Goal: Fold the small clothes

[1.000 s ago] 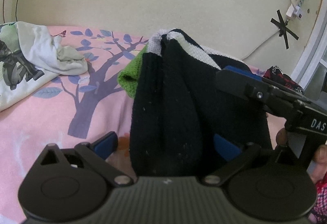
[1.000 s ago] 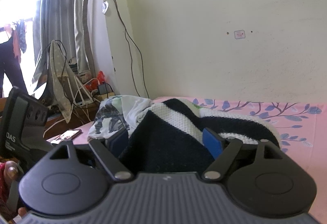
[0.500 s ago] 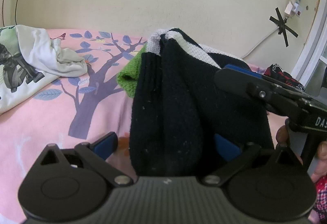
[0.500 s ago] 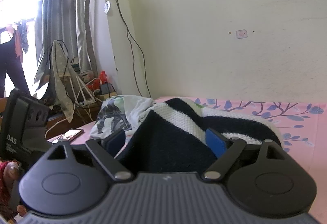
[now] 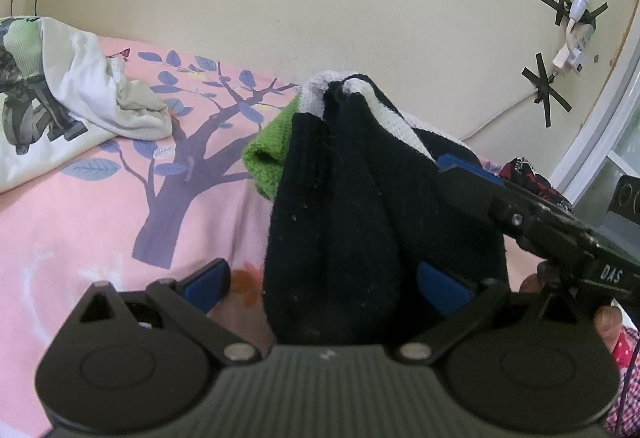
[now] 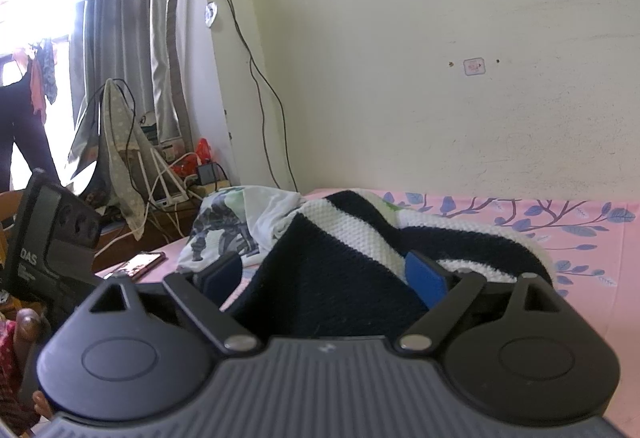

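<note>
A small knitted garment (image 5: pixel 360 206), black with white and green bands, lies bunched on the pink bed. Its near black edge passes between the spread blue pads of my left gripper (image 5: pixel 324 282), whose jaws stand wide apart. In the right wrist view the same garment (image 6: pixel 320 270) lies between the spread pads of my right gripper (image 6: pixel 324 274), also open. The right gripper also shows in the left wrist view (image 5: pixel 520 210), at the garment's right side.
A white printed T-shirt (image 5: pixel 52 110) lies crumpled at the bed's left, also in the right wrist view (image 6: pixel 240 222). A phone (image 6: pixel 140 262) lies near the bed's edge. The wall (image 5: pixel 280 18) runs behind the pink sheet (image 5: pixel 80 222).
Both grippers have opened a little wider around the garment. The left wrist view has shifted slightly; the garment stays in place.
</note>
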Demonstrator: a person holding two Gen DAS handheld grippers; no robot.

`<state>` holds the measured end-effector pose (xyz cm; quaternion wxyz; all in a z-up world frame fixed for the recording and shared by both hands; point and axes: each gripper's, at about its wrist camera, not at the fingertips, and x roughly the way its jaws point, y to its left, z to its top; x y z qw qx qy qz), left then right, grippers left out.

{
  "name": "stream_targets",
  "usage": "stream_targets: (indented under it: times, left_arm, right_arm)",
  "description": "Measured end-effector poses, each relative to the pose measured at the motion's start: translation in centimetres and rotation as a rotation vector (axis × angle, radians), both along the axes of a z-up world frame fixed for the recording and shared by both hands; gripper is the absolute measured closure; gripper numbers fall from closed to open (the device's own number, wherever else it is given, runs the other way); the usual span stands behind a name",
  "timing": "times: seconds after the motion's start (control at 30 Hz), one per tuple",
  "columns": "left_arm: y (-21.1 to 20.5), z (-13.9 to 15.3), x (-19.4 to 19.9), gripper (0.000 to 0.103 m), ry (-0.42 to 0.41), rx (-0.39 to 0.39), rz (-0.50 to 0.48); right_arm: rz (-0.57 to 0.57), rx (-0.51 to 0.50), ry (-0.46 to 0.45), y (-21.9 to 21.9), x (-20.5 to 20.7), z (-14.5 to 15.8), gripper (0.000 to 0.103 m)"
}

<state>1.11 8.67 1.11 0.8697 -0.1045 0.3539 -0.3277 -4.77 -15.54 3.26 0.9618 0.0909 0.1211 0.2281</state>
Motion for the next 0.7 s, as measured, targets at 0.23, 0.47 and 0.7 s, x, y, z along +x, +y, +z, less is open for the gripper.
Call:
stream_targets:
  times: [0.23,0.47,0.7]
  left_arm:
    - [1.1,0.0,0.2,0.0,0.03,-0.064,0.022]
    - [2.5,0.9,1.6,0.0,0.06,-0.12,0.066]
    - [0.1,0.4,3.3,0.0,0.179,-0.131,-0.025]
  right_arm:
    - [-0.015,0.13,0.072,-2.2,-2.0,1.4,0.021]
    - [-0.196,0.215,0.187,-8.2,-7.0,0.9,0.015]
    - [-0.119,0.305,0.391,-8.1,-3.9,-1.4,0.021]
